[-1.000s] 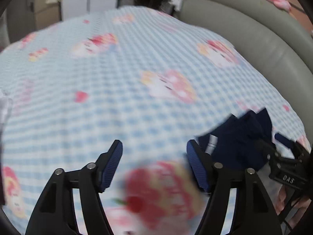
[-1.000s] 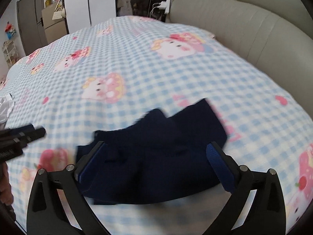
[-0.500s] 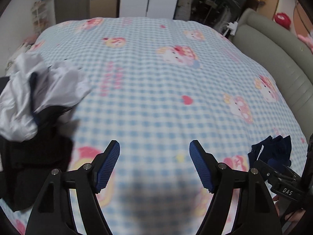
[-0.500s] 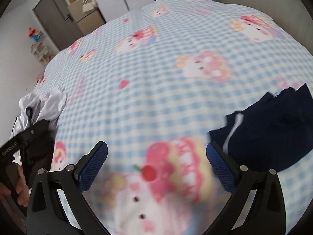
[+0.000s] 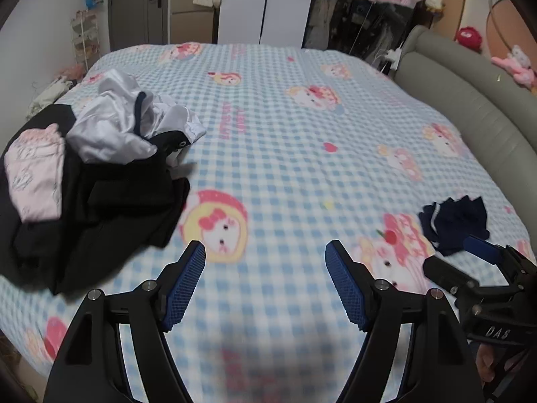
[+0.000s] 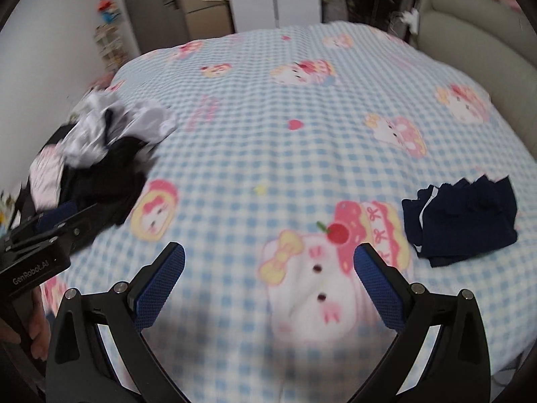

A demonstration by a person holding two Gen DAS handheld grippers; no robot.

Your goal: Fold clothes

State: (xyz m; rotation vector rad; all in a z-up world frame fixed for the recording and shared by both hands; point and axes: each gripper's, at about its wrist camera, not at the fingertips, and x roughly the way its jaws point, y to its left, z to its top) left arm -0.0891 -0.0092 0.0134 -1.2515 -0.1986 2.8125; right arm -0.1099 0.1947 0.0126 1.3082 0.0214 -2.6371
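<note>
A: Two grippers, both hanging over the blue-and-white checked bedspread with pink cartoon prints, and neither holds anything. The left gripper has its jaws spread wide, only bedspread between them.

B: And the right gripper?

A: Same: jaws well apart, with a pink cartoon print showing in the gap.

B: Where are the clothes?

A: The folded dark navy garment with a thin white stripe lies flat on the bedspread, off to the right of the right gripper's jaws and slightly ahead of them, apart from both fingers. In the left wrist view it sits far right of the jaws, just beyond the other gripper's blue-padded finger.

B: And the unfolded ones?

A: A loose heap to the left of the left gripper's jaws and ahead of them: a crumpled shiny silver-white garment on top, a rumpled black garment spreading beneath it, and a pale pink printed piece at the heap's left edge. The black garment's near edge lies near the left finger but clear of it.

B: Anything past the bedspread?

A: A padded grey-green headboard runs along the far right.
</note>
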